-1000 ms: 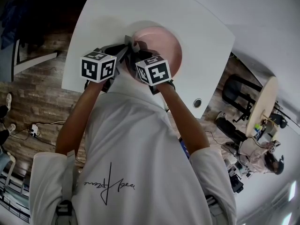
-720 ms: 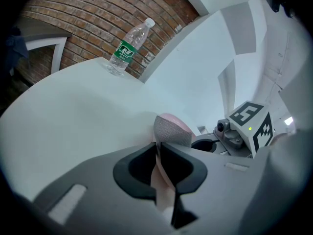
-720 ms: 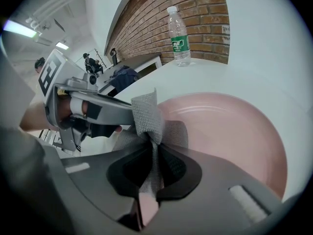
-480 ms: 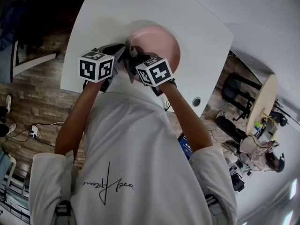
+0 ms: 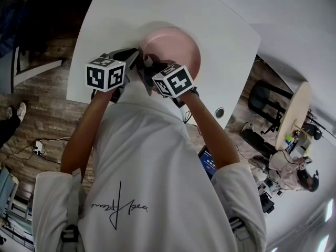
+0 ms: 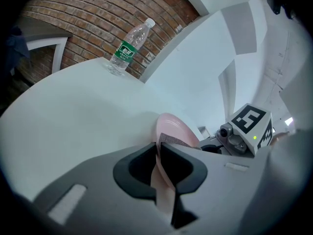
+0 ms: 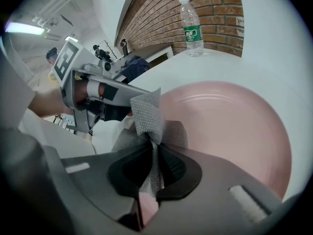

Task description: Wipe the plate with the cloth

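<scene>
While the left gripper (image 6: 158,153) pinched the plate (image 6: 174,128) rim at center frame, the right gripper (image 7: 152,155) clamped the cloth (image 7: 145,112) at its edge.

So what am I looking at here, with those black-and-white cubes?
No robot: a person holds a two-jaw hand-held gripper in each hand; the patterned cubes are parts of them. One picture looks down from the person's head; the other two ride on the grippers. The left hand-held gripper is shut on the rim of a round pink plate; the right hand-held gripper pinches a grey woven cloth right at the plate. A clear plastic water bottle stands on the white table.
</scene>
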The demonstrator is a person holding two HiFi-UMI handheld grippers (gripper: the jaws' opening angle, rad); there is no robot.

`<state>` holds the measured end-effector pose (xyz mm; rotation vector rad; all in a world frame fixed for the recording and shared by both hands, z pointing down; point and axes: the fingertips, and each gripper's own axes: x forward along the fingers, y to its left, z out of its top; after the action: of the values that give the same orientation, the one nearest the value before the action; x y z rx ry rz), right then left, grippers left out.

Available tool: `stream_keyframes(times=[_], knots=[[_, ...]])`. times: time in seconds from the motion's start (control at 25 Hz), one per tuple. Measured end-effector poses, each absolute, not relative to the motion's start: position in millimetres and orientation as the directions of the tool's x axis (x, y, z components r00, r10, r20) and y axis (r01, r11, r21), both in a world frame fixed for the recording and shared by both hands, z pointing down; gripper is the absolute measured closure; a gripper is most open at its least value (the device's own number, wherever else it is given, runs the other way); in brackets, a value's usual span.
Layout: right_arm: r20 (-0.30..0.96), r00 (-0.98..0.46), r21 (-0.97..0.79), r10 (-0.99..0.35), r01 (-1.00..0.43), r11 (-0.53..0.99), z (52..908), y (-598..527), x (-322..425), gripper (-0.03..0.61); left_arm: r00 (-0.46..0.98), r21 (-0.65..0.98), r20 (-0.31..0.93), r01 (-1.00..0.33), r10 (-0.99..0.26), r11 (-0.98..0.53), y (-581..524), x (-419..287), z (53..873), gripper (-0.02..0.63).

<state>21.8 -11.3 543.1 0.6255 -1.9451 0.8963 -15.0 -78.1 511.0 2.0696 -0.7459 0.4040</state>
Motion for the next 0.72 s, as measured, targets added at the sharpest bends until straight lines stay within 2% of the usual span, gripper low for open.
stream_keyframes(times=[0.72], knots=[[0.873, -0.487, -0.38, 0.022, -0.651, 0.657, 543.2, 9.1, 35.6, 0.549, 0.768, 0.634, 0.529, -0.64, -0.361, -0.434, -76.5, -14.2, 510.3, 0.569]])
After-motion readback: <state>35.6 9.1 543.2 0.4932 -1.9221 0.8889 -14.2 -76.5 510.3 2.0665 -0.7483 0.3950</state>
